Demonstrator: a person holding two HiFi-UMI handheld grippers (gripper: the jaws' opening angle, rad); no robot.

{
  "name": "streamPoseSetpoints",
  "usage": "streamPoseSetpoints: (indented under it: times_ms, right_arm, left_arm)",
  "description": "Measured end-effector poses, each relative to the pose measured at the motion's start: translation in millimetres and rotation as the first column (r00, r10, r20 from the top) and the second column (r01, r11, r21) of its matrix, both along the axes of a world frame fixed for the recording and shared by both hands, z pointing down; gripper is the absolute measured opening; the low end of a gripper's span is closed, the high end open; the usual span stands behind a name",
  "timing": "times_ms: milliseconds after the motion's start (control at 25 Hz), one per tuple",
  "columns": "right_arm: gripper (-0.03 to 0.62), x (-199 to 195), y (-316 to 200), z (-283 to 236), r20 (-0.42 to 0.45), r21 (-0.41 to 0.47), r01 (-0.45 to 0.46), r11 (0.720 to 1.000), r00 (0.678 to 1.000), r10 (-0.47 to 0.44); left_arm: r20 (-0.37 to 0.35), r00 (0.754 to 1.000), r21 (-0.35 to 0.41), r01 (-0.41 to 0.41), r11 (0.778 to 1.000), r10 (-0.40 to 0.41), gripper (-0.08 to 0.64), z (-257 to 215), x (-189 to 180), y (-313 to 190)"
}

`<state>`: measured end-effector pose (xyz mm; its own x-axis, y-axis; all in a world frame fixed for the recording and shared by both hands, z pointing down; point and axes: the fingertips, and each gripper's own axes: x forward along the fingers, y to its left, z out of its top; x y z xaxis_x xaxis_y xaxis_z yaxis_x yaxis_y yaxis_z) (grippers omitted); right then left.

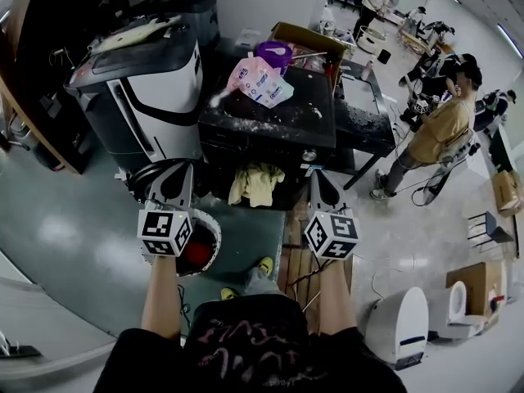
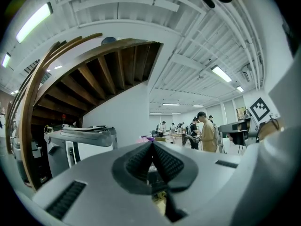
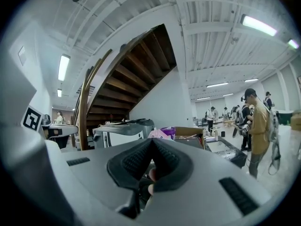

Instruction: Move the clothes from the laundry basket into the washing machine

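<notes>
A red cloth [image 1: 197,253] lies in the round white-rimmed basket [image 1: 216,237] on the floor, just under the left gripper [image 1: 173,178]. A yellow cloth [image 1: 255,183] hangs at the front of the dark table [image 1: 270,125], in neither the basket nor the washing machine [image 1: 151,88], which stands left of the table, its top seemingly down.

Both the left gripper and the right gripper [image 1: 321,178] are held level above the floor, jaws pressed together with nothing in them. With cloth in the basket, the job looks unfinished. A pick would call for spreading the jaws and dipping down to the red cloth.

The floor [image 1: 74,236] is smooth grey. The table carries a pink bag [image 1: 260,80] and spilled white powder. It is a big workshop, with a person in a tan shirt [image 1: 442,129] off to the right.
</notes>
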<state>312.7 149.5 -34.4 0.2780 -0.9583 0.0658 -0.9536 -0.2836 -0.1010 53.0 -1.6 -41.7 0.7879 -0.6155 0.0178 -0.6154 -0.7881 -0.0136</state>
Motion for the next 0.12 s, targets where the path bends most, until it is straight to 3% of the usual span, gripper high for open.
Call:
streamPoseSetpoints:
  times_ms: [120]
  right_arm:
    - [0.003,2.8,0.4,0.5,-0.011,-0.013,-0.012,1.000,1.000,0.012]
  left_arm:
    - [0.004,1.000,-0.005,-0.006,1.000,0.006,0.011,0.7,2.4,-0.4]
